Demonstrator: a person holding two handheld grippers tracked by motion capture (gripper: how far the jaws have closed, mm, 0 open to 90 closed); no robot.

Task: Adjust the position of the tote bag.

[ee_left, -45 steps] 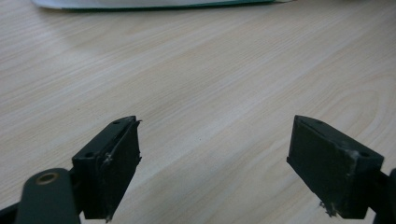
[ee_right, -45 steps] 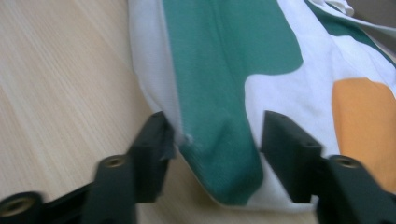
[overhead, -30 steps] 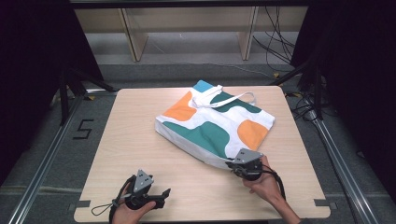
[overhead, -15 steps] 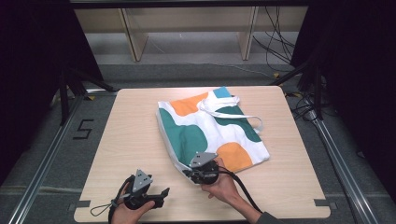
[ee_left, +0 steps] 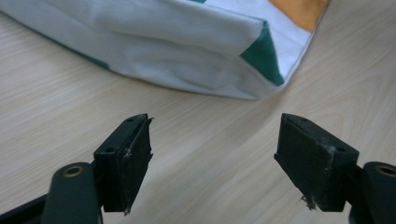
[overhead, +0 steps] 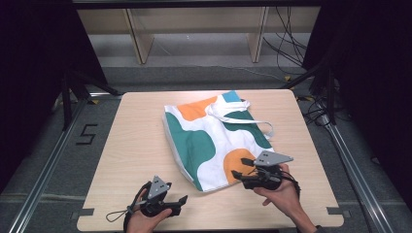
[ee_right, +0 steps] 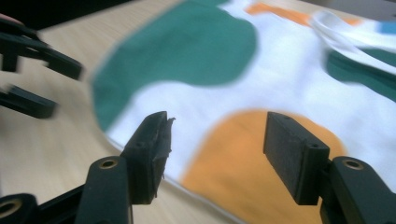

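A white tote bag [overhead: 209, 141] with green, orange and blue patches lies flat on the wooden table [overhead: 136, 145], its handles [overhead: 243, 119] toward the back right. My right gripper [overhead: 236, 174] hovers at the bag's near right edge, over an orange patch [ee_right: 261, 154]. Its jaws have just been opening and stand open, with no fabric pinched. My left gripper [overhead: 182, 200] rests near the front edge, aimed at the bag's near corner [ee_left: 261, 60] and apart from it. Its jaws have just been closing a little and stay open [ee_left: 215, 135], with only bare wood between them.
Bare tabletop lies left of the bag and along the front edge. Metal rails [overhead: 48, 165] run along both sides of the table. Wooden shelf legs [overhead: 138, 43] stand behind it, cables [overhead: 291, 48] trail at the back right, and a "5" mark [overhead: 87, 134] is on the floor at left.
The right gripper dragged the bag's near end leftward so the bag turned, then let go, opened and drew back right. The left gripper stayed in place.
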